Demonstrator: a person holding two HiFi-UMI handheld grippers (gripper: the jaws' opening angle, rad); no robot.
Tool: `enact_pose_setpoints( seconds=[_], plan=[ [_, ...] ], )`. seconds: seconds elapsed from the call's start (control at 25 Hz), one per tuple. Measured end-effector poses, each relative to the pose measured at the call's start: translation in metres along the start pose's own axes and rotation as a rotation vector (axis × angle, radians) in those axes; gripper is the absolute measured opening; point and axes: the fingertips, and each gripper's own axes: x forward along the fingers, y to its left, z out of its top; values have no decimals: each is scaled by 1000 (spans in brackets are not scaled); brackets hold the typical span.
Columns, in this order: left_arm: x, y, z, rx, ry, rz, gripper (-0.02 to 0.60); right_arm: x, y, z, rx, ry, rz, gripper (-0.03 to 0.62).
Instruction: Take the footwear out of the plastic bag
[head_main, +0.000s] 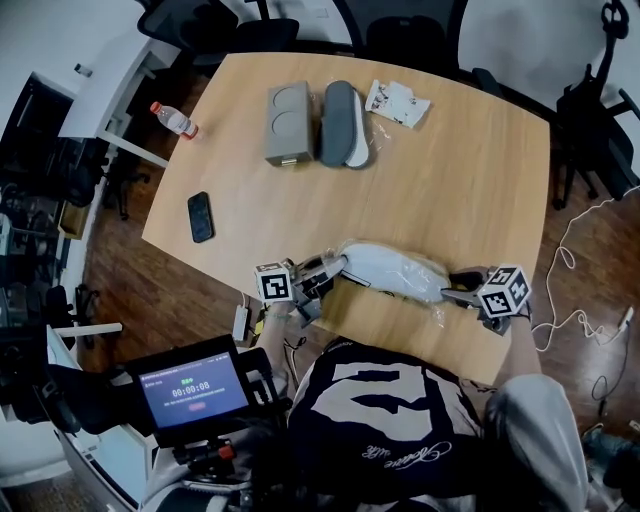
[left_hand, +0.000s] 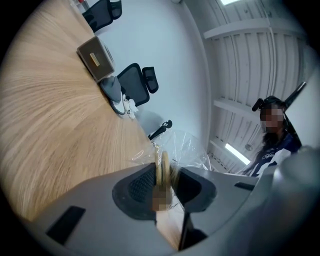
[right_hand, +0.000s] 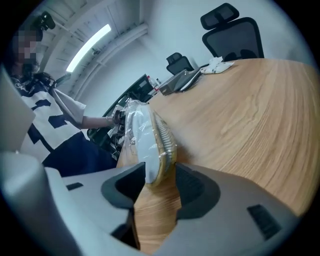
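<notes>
**Left claw** (left_hand: 165, 186): jaws closed tight on a thin tan edge, the sole end of the shoe (head_main: 392, 267). Crinkled clear film of the plastic bag (left_hand: 189, 146) shows just beyond the jaws. Whether the film also lies under the pads cannot be told. The claw points level along the worktop (head_main: 460, 170).

**Right claw** (right_hand: 159, 186): jaws wide apart. The other end of the shoe stands between them, white upper to one side and ribbed tan sole to the other. The pads do not press on it. The claw is tilted downward, at the worktop's near edge.

**Shoe:** white with a tan sole. It lies on its side near the front edge of the worktop, spanning between the two claws. Glossy film wraps it along the stretch seen from the right gripper view, and the bag bunches loosely at that end.

**Worktop, far half:**
- A grey block (head_main: 288, 123) with two round hollows.
- A grey shoe (head_main: 340, 122) with a white sole, just beside the block.
- A crumpled clear packet (head_main: 397, 102), near the grey shoe.

**Worktop, left side:**
- A bottle (head_main: 175, 120) lying at the edge.
- A dark phone (head_main: 201, 216) lying flat, well apart from the bagged shoe.

**Off the worktop:**
- A lit screen (head_main: 193, 388) at lower left.
- Office chairs (head_main: 410, 35) at the far side.
- A white cable (head_main: 570, 255) on the floor at the right.
</notes>
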Motion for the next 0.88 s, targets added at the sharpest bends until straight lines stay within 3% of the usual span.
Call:
enact_pose_setpoints(
  seconds=[0.16,0.4,0.6,0.68,0.88],
  plan=[
    [-1,4,3,-78,2,-28,91,-6,-15,15,63,-94,-40,179],
    [3,5,1,-97,42,-33,91,9,-12,2,-66,112,-15,176],
    [1,10,1,-90,31,0,91,15,0,-1,-39,178,63,155],
    [-5,14,3,-95,-4,17,91,15,7,1,25,145,100,119],
    [-7,6,7,-55,-68,15,91,6,9,9,232,-62,128,71]
  ],
)
